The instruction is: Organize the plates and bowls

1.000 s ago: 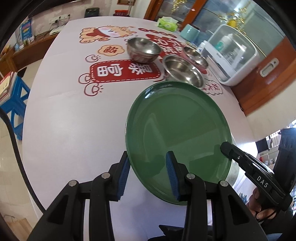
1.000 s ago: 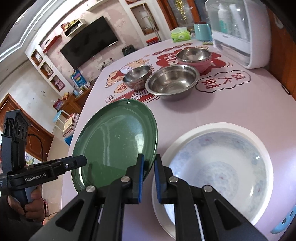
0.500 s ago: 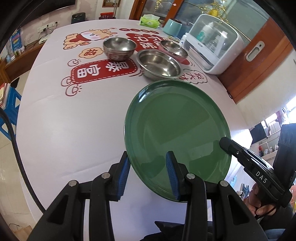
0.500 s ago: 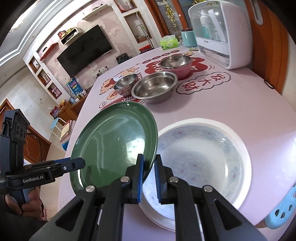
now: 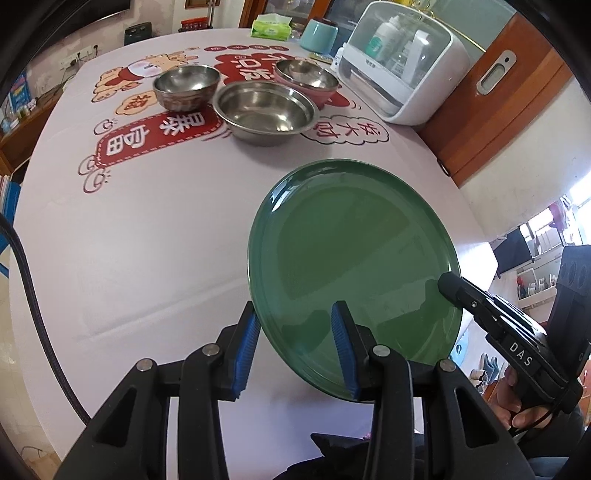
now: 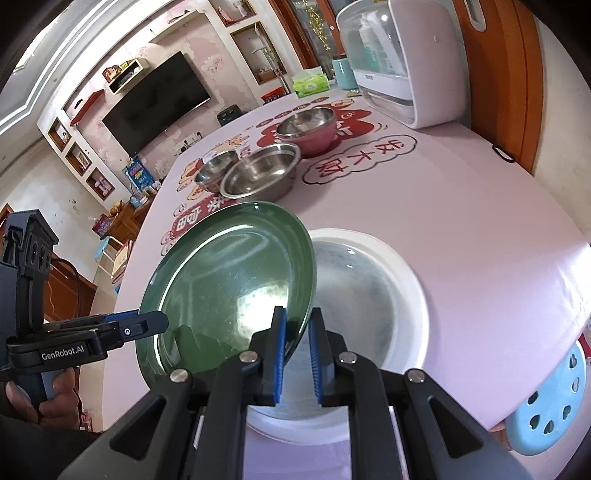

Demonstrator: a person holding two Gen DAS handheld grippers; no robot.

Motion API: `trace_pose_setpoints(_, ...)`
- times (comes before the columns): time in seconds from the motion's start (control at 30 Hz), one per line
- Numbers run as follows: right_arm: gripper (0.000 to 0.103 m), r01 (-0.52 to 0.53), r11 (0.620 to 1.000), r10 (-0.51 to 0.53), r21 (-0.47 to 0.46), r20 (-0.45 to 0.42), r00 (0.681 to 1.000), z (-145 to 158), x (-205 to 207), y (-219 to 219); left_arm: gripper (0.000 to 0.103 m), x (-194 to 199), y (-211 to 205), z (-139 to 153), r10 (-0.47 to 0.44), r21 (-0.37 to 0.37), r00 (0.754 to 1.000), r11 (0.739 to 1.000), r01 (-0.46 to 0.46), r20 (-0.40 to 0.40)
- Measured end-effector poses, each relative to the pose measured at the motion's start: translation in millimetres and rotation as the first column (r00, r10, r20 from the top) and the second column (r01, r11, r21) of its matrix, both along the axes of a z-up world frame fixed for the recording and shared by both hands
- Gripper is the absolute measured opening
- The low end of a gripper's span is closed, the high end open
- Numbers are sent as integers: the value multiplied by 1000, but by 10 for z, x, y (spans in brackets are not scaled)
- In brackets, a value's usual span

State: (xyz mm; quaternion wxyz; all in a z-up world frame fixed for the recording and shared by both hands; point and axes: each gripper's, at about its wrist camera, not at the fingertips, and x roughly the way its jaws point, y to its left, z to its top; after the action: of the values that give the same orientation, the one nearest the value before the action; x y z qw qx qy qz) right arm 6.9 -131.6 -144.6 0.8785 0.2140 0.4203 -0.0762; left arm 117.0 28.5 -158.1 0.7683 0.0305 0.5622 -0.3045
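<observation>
A green plate [image 5: 351,258] hangs tilted above the table, held at two sides. My left gripper [image 5: 294,308] is shut on its near left rim, blue pads on either side of the edge. My right gripper [image 6: 297,312] is shut on the opposite rim of the green plate [image 6: 229,280]. Each gripper shows in the other's view: the right gripper [image 5: 448,284] and the left gripper [image 6: 151,321]. A white plate [image 6: 369,288] with a faint blue pattern lies on the table, its left part under the green plate. Farther back stand a wide steel bowl [image 5: 266,110], a small steel bowl [image 5: 186,86] and a pink bowl [image 5: 306,75].
A white lidded cabinet [image 5: 402,62] with bottles stands at the table's far right, beside a teal cup [image 5: 319,35] and a green tissue box [image 5: 271,27]. The table's pink cloth [image 5: 147,240] carries red prints. A blue stool [image 6: 550,402] sits below the near right edge.
Both grippers have carried the green plate sideways across the table toward the white plate, which it now overlaps. The bowls lie farther away in the right wrist view. Both grips are unchanged.
</observation>
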Motion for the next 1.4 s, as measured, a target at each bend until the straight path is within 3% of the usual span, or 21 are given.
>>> trace_pose_setpoints(0.43, 14, -110, 993, 114, 34, -122, 986, -224, 7, -410, 38, -120, -434, -260, 94, 89, 991, 992, -86, -92)
trace_pose_setpoints(0.8, 16, -230, 970, 241, 77, -188, 952, -432, 155, -459, 38, -131, -419, -437, 203, 158, 970, 971, -181, -134)
trace_pose_setpoints(1.1, 19, -286, 957, 291, 54, -214, 932, -457, 239, -444, 39, -137, -449, -472, 231, 173, 963, 963, -206, -139)
trace_pose_setpoints(1.3, 21, -283, 958, 285, 43, -232, 930, -454, 258, -414, 46, -111, -473, -452, 219, 162, 967, 967, -197, -131)
trace_pose_setpoints(1.4, 27, -276, 960, 278, 40, -234, 932, -439, 255, -378, 48, -104, -444, -404, 204, 147, 972, 972, -186, -120)
